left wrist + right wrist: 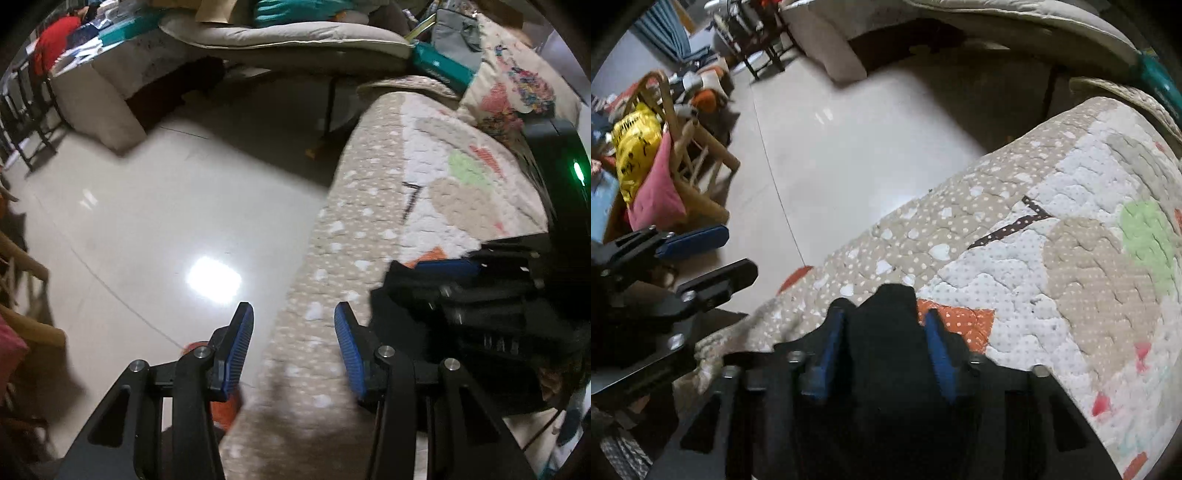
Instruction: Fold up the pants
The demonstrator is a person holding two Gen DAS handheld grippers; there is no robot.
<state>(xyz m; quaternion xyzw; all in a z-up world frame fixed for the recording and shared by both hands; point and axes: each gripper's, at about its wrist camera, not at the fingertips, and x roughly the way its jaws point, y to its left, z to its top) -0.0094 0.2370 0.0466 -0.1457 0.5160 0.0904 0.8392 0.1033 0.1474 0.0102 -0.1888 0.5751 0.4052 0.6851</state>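
The black pants [886,332] are bunched between the blue pads of my right gripper [884,317], which is shut on them above the quilted bed [1071,258]. In the left wrist view the right gripper [443,273] and the dark pants [399,306] show at the right, over the bed [369,229]. My left gripper [293,325] is open and empty, its fingers spread over the bed's edge and the floor. It also shows in the right wrist view [716,254], at the left, apart from the pants.
The glossy tiled floor [147,221] lies left of the bed. A wooden chair [694,155] with a pink cloth and a yellow bag stands at the left. A cushioned bench [288,40] and pillows [517,88] sit beyond the bed.
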